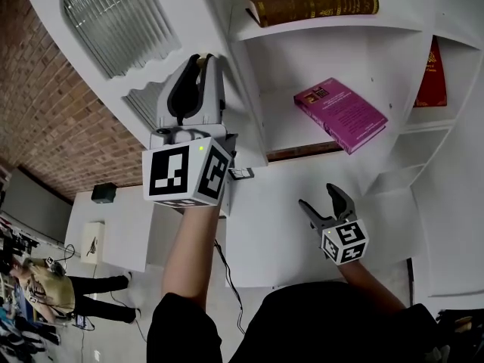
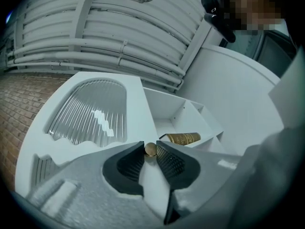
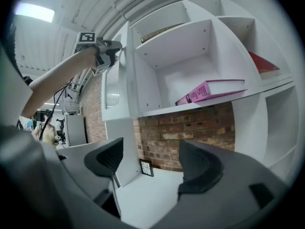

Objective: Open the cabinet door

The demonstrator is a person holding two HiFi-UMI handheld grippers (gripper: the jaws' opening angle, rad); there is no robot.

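Observation:
The white cabinet door (image 1: 113,21) with its ribbed glass pane (image 2: 90,113) stands swung out from the shelf unit. In the left gripper view, a small brass knob (image 2: 150,150) on the door's edge sits between the ribbed pads, and my left gripper (image 2: 150,146) is shut on it. The head view shows that gripper (image 1: 200,60) raised against the door edge. My right gripper (image 1: 321,199) hangs lower at the right, open with nothing between its fingers (image 3: 109,159), pointing at the shelves. In the right gripper view my left gripper (image 3: 112,51) is at the door (image 3: 114,85).
On the open shelves lie a brown book (image 1: 310,2), a magenta book (image 1: 340,114) and a red book (image 1: 432,78). A white counter (image 1: 287,225) runs below them, with a small framed picture (image 3: 147,167) on it. A person (image 1: 45,282) is far off at lower left.

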